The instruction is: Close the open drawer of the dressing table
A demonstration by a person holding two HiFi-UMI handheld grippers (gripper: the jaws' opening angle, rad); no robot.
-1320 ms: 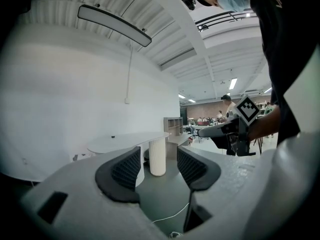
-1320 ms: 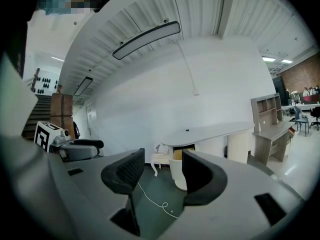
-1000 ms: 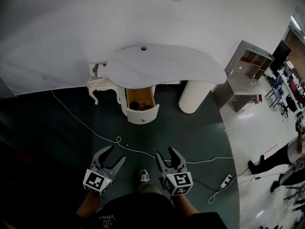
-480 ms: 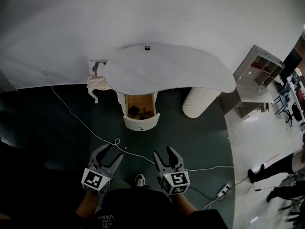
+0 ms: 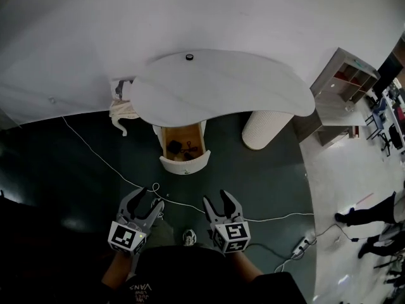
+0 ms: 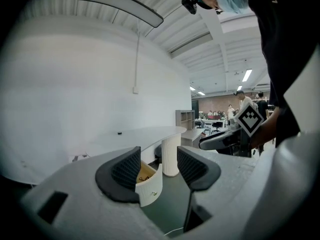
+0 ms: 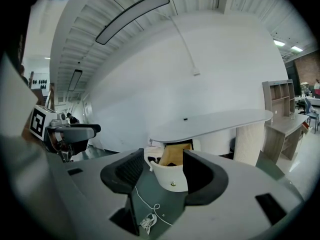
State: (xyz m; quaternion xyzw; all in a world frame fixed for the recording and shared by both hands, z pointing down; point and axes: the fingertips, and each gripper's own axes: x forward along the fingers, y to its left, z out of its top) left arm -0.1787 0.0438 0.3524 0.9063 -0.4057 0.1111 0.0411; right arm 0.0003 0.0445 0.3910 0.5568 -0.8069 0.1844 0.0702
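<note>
Tools both stand wide and empty, the left tool (image 5: 149, 198) and right tool (image 5: 217, 198) well apart from the white curved-front drawer (image 5: 185, 164) that hangs open under the white kidney-shaped counter (image 5: 221, 87). A thin white cable (image 5: 154, 187) loops across the dark floor (image 5: 76, 170) between them. A foot could likely snag it, and an off-centre push on the rounded front might skew and jam the drawer.

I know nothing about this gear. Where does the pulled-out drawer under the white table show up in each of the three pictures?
Head view: the drawer sits near the centre, slightly left.
Left gripper view: the drawer is low in the middle, seen between the two dark jaws.
Right gripper view: the drawer is again low in the middle, between the jaws.
Shared landmark: the ribbed white column stands right of it everywhere.
</note>
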